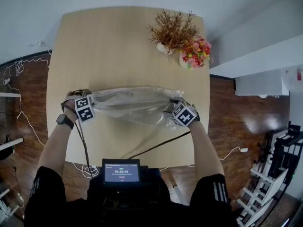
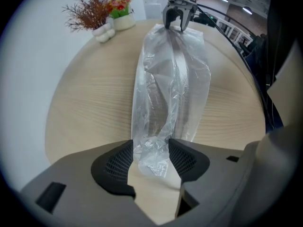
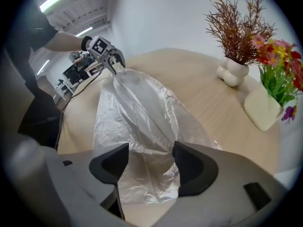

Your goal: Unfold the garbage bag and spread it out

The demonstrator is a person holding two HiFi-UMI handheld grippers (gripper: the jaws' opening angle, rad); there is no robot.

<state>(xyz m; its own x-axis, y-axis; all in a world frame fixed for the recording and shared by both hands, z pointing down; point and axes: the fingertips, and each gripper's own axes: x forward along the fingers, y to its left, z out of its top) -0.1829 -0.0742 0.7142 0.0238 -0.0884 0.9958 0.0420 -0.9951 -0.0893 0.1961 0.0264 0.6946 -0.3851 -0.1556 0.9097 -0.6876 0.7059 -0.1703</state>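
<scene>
Wooden table [image 1: 118, 46], garbage bag [image 1: 135, 103] lying across

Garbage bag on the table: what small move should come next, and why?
Likely lift the left tongs and right tongs off and regrip a long edge of the garbage bag to widen it: it lies stretched but narrow and creased, both tongs open around its ends.

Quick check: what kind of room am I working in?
Probably an office or lab workspace: a light wooden table, loose white cables on the dark wood floor, and a metal rack at the side.
</scene>
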